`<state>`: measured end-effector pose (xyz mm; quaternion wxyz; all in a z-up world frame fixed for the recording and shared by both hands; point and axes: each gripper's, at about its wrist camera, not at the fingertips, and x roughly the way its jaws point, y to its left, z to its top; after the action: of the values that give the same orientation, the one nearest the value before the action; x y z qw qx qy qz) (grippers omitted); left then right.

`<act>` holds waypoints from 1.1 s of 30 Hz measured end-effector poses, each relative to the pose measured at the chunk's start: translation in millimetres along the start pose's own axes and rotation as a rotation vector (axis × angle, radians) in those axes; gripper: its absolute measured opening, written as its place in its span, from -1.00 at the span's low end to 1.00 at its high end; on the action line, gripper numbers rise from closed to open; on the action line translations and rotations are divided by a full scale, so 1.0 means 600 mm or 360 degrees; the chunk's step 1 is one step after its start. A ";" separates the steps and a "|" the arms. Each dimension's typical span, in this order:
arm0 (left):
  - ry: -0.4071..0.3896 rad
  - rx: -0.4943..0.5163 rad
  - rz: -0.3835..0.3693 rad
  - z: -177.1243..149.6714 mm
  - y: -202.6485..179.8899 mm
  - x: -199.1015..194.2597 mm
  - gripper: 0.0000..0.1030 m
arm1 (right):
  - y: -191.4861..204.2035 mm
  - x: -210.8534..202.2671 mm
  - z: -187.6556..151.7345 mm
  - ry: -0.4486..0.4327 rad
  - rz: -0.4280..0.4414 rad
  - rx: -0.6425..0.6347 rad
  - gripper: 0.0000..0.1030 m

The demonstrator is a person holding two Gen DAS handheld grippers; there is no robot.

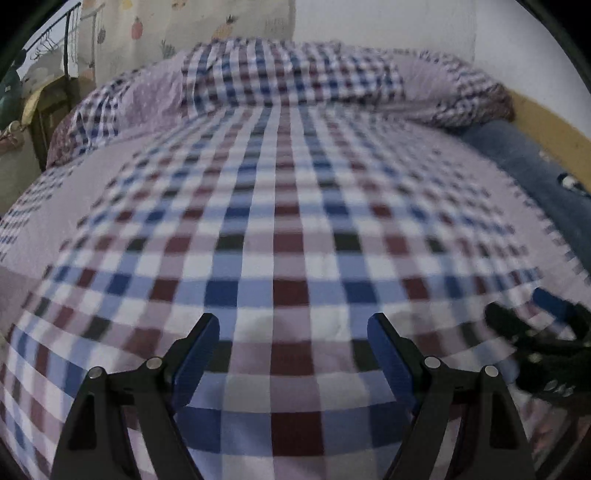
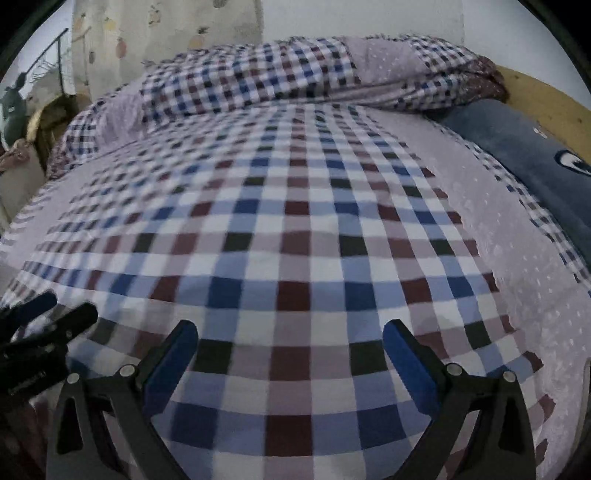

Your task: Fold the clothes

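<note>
While both hover side by side above the checked blue, maroon and white bedsheet (image 1: 288, 229), the left gripper (image 1: 293, 325) and right gripper (image 2: 290, 332) stand spread and empty; no clothing to fold can be made out.

Most of both frames is filled by a bed covered in a checked sheet (image 1: 288, 229), red, blue and white squares. A rumpled checked quilt (image 2: 258, 77) is piled along the far end, upper middle. A dark blue blanket (image 2: 524, 147) is seen at the right edge, with a yellowish wooden bed frame (image 2: 546, 99) behind it. A fruit-print curtain (image 1: 177, 26) is hung upper left, next to a plain white wall (image 1: 388, 22). The lighting is pretty dim and bluish.
</note>
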<state>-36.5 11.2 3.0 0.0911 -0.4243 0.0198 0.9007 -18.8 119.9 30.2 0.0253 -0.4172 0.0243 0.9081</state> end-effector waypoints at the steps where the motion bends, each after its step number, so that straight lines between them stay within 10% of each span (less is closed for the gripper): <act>1: 0.0006 -0.0004 0.0005 -0.002 0.000 0.004 0.66 | -0.003 0.007 -0.003 0.0020 -0.0009 0.0015 0.99; 33: 0.0066 -0.0012 0.0020 -0.005 0.004 0.021 0.98 | -0.028 0.072 0.002 0.0173 -0.0033 0.0115 1.00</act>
<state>-42.9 10.1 -8.8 0.0835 -0.4431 0.0208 0.8923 -46.8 137.9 -1.9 0.0484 -0.4650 0.0541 0.8823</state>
